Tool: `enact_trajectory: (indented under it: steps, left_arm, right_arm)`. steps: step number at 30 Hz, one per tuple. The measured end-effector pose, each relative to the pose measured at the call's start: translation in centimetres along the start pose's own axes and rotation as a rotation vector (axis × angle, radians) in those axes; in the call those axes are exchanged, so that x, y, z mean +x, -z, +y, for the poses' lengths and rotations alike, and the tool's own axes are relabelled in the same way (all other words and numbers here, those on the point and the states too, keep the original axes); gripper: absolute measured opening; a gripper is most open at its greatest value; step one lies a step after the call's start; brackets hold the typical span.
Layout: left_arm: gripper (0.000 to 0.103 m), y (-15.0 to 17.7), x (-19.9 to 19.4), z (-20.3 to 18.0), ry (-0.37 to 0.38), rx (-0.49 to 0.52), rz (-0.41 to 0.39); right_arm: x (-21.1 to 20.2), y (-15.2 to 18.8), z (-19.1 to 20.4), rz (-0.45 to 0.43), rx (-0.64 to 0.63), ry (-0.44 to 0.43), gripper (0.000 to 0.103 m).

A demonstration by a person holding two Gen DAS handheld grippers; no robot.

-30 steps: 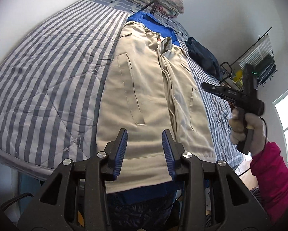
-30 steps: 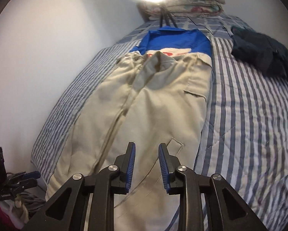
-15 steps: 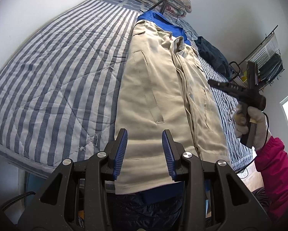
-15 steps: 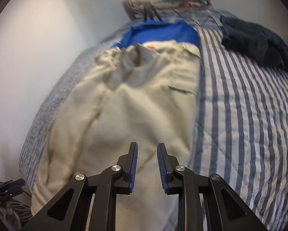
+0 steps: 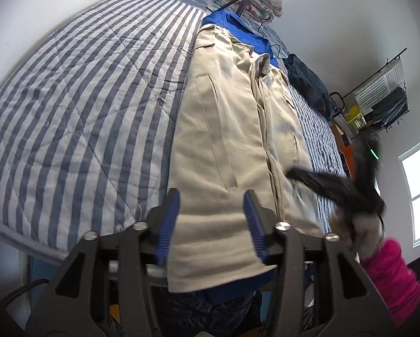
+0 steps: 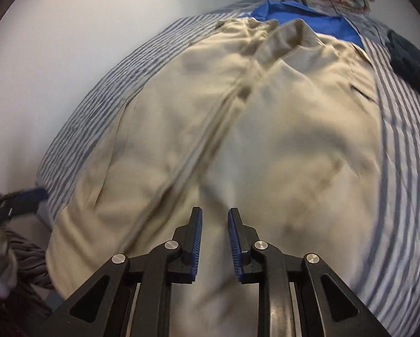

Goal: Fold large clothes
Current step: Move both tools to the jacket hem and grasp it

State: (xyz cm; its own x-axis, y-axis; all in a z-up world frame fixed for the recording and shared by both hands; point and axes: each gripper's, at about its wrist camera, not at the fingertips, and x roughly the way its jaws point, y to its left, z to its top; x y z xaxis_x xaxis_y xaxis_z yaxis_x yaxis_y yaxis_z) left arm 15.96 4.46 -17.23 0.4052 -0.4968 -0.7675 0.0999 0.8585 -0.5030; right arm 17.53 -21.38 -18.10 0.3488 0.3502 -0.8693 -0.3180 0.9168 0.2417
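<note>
Nearest in the left wrist view, the left gripper (image 5: pixel 211 224) is held over the hem of the long beige cotton jacket (image 5: pixel 226 129), with its blue-padded jaws about half apart. They have just been opening, and nothing is gripped: the hem is only framed between them.

In the right wrist view, the right gripper (image 6: pixel 215 241) is seen low over the jacket's lower front, close to the central placket. Its jaws are narrowly parted and nothing is pinched; whether the pads graze the cloth cannot be told through the blur.

The jacket is spread lengthwise down the grey-and-white striped quilted bedcover (image 5: pixel 83 112), collar at the far end, hem at the near edge of the bed. It is judged soft, limp and fairly light, likely to sag and crease wherever it is unsupported. A hold is best taken at the two hem corners, or along the thicker seams.

Beyond the collar lies a bright blue garment (image 6: pixel 302 19), and further off a dark navy crumpled garment (image 5: pixel 308 84).
</note>
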Motion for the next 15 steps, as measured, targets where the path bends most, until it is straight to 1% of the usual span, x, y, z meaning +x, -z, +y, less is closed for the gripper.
enact_trajectory:
  steps: [1, 2, 3, 4, 5, 6, 7, 8, 9, 10, 11, 13, 15]
  left_arm:
    - [0.050, -0.3, 0.1, 0.0, -0.009, 0.015, 0.006]
    - [0.050, -0.4, 0.2, -0.2, -0.017, 0.030, 0.010]
    - [0.050, -0.6, 0.3, -0.4, -0.036, 0.056, 0.011]
    - [0.050, -0.8, 0.2, -0.5, -0.064, 0.069, -0.003]
    - [0.050, -1.0, 0.1, -0.7, -0.077, 0.080, -0.022]
    - [0.050, -1.6, 0.1, -1.1, -0.075, 0.106, -0.030]
    - [0.048, -2.2, 0.1, -1.8, -0.075, 0.141, -0.036]
    - [0.039, -2.9, -0.1, -2.7, -0.081, 0.191, -0.064]
    - [0.035, -3.7, -0.3, -3.6, -0.090, 0.246, -0.104]
    - [0.034, -4.3, -0.1, -4.2, -0.100, 0.282, -0.119]
    - [0.027, -5.4, 0.5, -4.7, -0.122, 0.324, -0.120]
    - [0.013, -7.9, 2.3, -4.8, -0.180, 0.358, -0.116]
    - [0.013, -10.0, 3.8, -4.0, -0.191, 0.344, -0.113]
  right_arm:
    - [-1.4, 1.1, -0.4, -0.019, 0.020, -0.007, 0.021]
    - [-2.9, 2.4, -0.7, -0.041, 0.047, -0.013, 0.024]
    - [-4.3, 3.7, -1.1, -0.061, 0.080, -0.009, 0.032]
    - [-5.4, 4.9, -1.4, -0.083, 0.107, 0.007, 0.035]
    - [-6.3, 5.7, -1.5, -0.098, 0.113, 0.021, 0.035]
    - [-7.1, 6.6, -1.3, -0.110, 0.103, 0.031, 0.034]
    - [-7.9, 7.3, -1.1, -0.122, 0.097, 0.042, 0.033]
    - [-8.4, 7.7, -1.0, -0.134, 0.098, 0.042, 0.032]
    - [-8.8, 7.9, -0.9, -0.145, 0.099, 0.033, 0.031]
    - [-9.0, 7.9, -0.7, -0.160, 0.102, 0.027, 0.031]
    - [-9.2, 7.7, -0.8, -0.171, 0.103, 0.027, 0.031]
    - [-9.4, 7.5, -0.9, -0.197, 0.103, 0.012, 0.030]
    - [-9.1, 7.3, -0.9, -0.206, 0.101, 0.000, 0.030]
